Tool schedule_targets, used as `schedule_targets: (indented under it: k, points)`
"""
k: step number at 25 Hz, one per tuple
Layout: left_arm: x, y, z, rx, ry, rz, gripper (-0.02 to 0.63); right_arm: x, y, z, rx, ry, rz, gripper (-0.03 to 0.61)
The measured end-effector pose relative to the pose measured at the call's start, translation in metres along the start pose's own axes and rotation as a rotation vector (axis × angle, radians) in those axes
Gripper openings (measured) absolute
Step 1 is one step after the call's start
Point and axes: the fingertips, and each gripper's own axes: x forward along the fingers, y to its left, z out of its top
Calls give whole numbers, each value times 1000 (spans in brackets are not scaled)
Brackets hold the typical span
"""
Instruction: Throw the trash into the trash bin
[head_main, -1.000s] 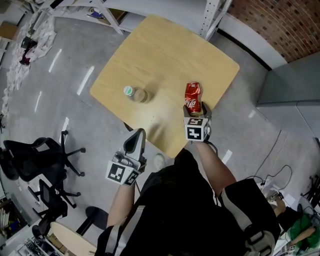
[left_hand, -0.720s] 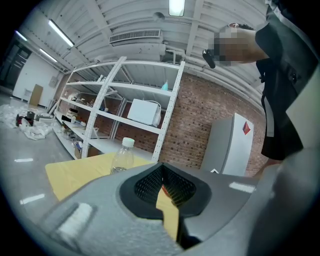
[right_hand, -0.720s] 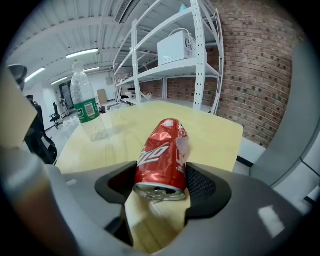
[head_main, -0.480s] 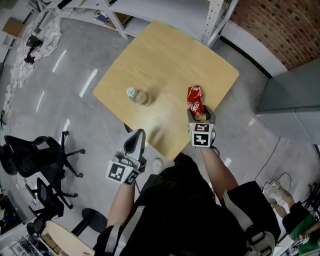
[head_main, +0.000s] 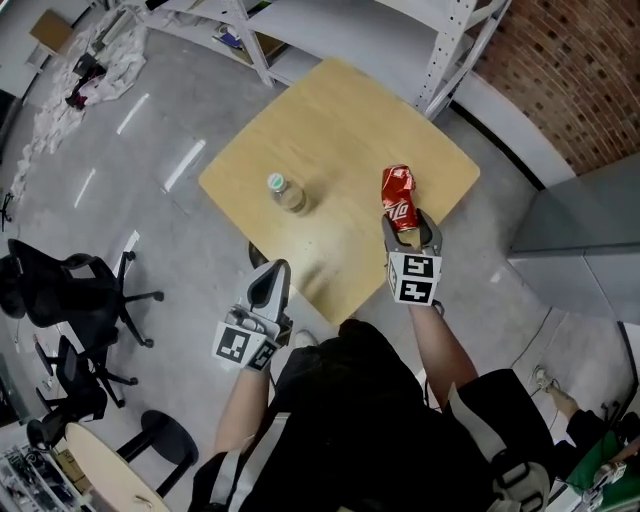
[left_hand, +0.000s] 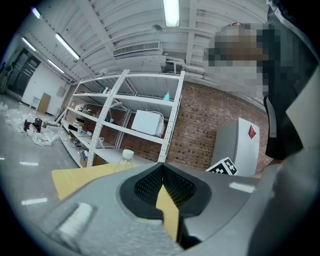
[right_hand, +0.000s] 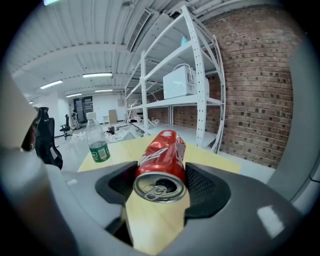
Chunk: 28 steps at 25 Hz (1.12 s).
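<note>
A crushed red soda can (head_main: 400, 197) sits between the jaws of my right gripper (head_main: 408, 222), lifted off the wooden table (head_main: 330, 130) near its right corner. The jaws have just been closing, and their pads press on both sides of the can (right_hand: 161, 160), whose pull-tab end faces the camera in the right gripper view. A clear plastic bottle (head_main: 285, 192) with a green cap and label stands upright on the table to the left; the bottle (right_hand: 97, 140) also shows in the right gripper view. My left gripper (head_main: 270, 283) hangs off the table's near edge, shut and empty.
Black office chairs (head_main: 70, 300) stand on the grey floor to the left. White metal shelving (head_main: 300, 20) runs behind the table along a brick wall. A grey cabinet (head_main: 590, 230) stands to the right. White rags (head_main: 100, 50) lie at the far left.
The right gripper has risen with the red can between its jaws, lifting it off the table. The left gripper has stayed where it was.
</note>
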Motion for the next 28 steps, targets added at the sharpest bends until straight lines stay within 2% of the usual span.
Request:
schedule_targets:
  k: [6, 13, 21, 28]
  points:
    - [-31, 7, 15, -10, -95, 47, 2, -24, 23, 40, -8, -115, 39, 301]
    - [-93, 18, 47, 57, -171, 136, 2, -71, 68, 112, -63, -314, 102, 301]
    - [-215, 38, 66, 72, -246, 320, 2, -123, 196, 154, -116, -470, 306, 301]
    - [-328, 48, 74, 85, -327, 502, 2, -165, 328, 147, -175, -473, 562, 301]
